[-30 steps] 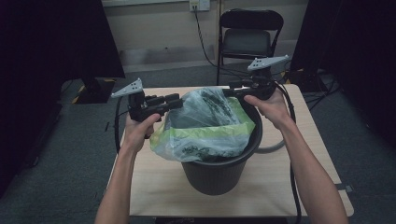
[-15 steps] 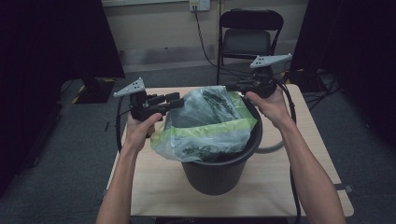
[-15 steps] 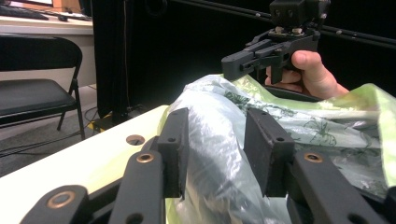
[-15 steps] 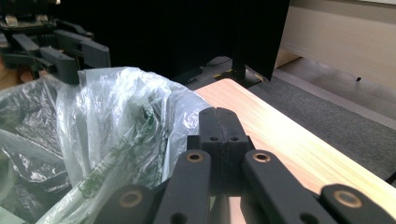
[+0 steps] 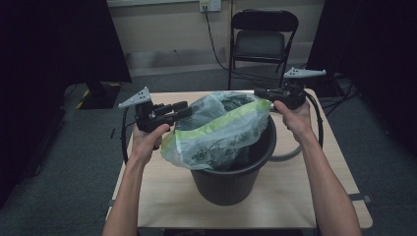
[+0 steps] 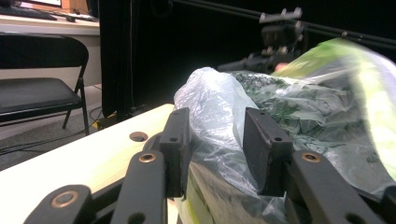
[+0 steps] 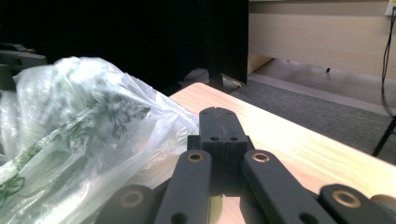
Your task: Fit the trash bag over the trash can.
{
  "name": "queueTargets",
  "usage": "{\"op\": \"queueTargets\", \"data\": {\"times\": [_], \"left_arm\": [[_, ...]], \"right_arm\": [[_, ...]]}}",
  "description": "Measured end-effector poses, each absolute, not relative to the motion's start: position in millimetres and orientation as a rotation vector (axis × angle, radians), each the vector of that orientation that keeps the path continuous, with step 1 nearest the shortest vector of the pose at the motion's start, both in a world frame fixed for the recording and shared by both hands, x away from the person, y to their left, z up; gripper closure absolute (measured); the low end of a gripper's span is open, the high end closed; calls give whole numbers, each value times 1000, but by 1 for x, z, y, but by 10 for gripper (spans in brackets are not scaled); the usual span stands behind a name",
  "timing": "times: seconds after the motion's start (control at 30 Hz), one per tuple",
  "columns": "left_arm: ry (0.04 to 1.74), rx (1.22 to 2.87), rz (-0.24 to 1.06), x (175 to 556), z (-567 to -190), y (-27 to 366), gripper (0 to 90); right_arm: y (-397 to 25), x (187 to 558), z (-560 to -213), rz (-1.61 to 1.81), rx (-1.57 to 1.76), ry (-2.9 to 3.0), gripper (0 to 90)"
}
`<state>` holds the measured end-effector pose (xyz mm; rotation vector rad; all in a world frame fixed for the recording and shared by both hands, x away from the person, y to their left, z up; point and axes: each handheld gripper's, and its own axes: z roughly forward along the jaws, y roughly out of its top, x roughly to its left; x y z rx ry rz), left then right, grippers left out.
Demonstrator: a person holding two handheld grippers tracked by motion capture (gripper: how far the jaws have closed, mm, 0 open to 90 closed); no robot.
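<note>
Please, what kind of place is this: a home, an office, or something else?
Probably a studio or lab set up for recording, not a home. A small wooden table stands on grey carpet between black curtains, with a folding chair and cables by a wall socket behind it.

I see the plastic bag (image 5: 221, 130) bulging over the black bucket (image 5: 231, 182), blocking the middle of the table (image 5: 162, 201). My left gripper (image 5: 179, 109) has its jaws spread around a fold of that bag, so there is no free gap between them. My right gripper (image 5: 259, 92), jaws pressed together, sits at the bag's far right edge. Bare tabletop lies open left, right and near of the bucket. A folding chair (image 5: 263, 37) stands beyond the far edge.
</note>
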<state>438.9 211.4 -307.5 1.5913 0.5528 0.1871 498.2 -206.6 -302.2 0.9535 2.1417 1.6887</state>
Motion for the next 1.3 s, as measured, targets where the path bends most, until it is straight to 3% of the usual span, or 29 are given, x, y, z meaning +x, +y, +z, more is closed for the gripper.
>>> {"op": "queueTargets", "data": {"times": [0.43,0.73,0.93,1.03,1.07,1.3], "left_arm": [[546,1547,164,423,-312,226,641],[500,1533,142,422,-301,235,609],[491,1616,152,437,-292,210,577],[505,1640,164,441,-295,206,770],[505,1638,163,441,-296,208,900],[518,1613,158,432,-298,223,900]], "right_arm": [[-206,498,-362,1696,1040,2175,900],[-203,498,-328,1727,963,2119,900],[-198,498,-309,1739,922,2097,900],[-196,497,-304,1745,905,2090,900],[-197,496,-302,1754,898,2079,900],[-204,493,-302,1747,908,2063,900]]}}
